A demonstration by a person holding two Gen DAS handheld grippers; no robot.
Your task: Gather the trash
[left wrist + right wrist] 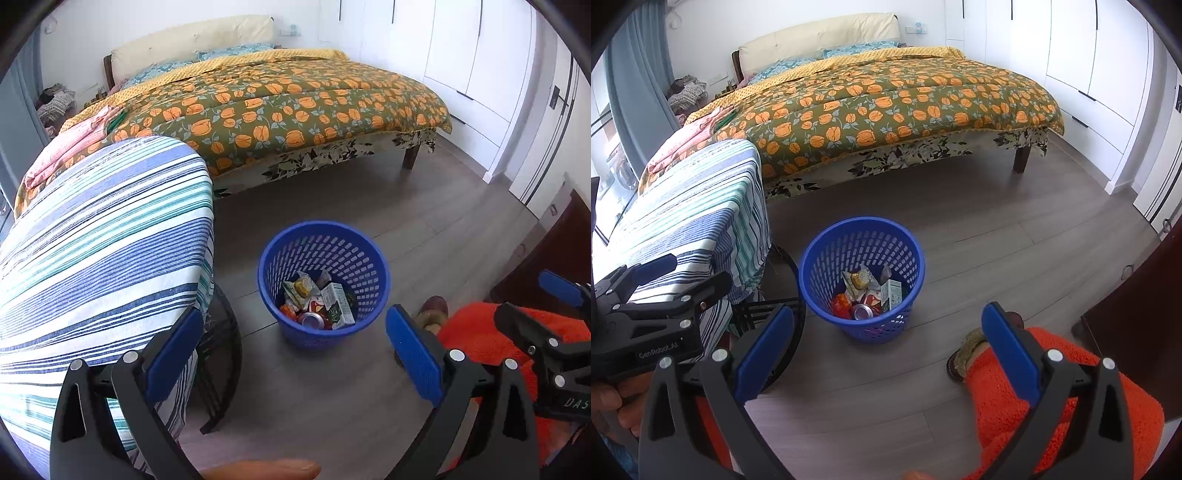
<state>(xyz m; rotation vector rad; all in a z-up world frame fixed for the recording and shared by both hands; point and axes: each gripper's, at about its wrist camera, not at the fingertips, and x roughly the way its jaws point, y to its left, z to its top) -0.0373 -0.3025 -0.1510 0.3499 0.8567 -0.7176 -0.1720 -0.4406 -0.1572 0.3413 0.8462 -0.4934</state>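
While both grippers hover above the grey wood-look floor point(332, 398), the blue waste basket point(364, 258) stands upright on it, just beside the table draped in a blue, green and white striped cloth point(103, 236) and in front of the bed. And what a look we get inside: round rim, perforated lattice walls tapering to a narrower base, and a heap of trash at the bottom. A white carton with green print point(338, 304) leans against the inner wall, a crushed red can point(313, 319) lies with its silver top facing up, and a crumpled yellow-and-white wrapper point(301, 288) sits behind it, with something orange-red point(840, 305) beside the can. The left gripper point(295, 336) is spread wide with nothing between its blue pads point(173, 354), and the basket shows right through that gap. Same story for the right gripper point(886, 328): jaws wide apart, empty, its blue pads point(1010, 354) framing the basket from above. An orange fuzzy garment point(1034, 391) and a brown slipper point(964, 360) show at the lower right. Behind it all, the bed point(886, 99) wears an olive quilt patterned with orange flowers, and white wardrobe doors point(1071, 48) line the far wall.
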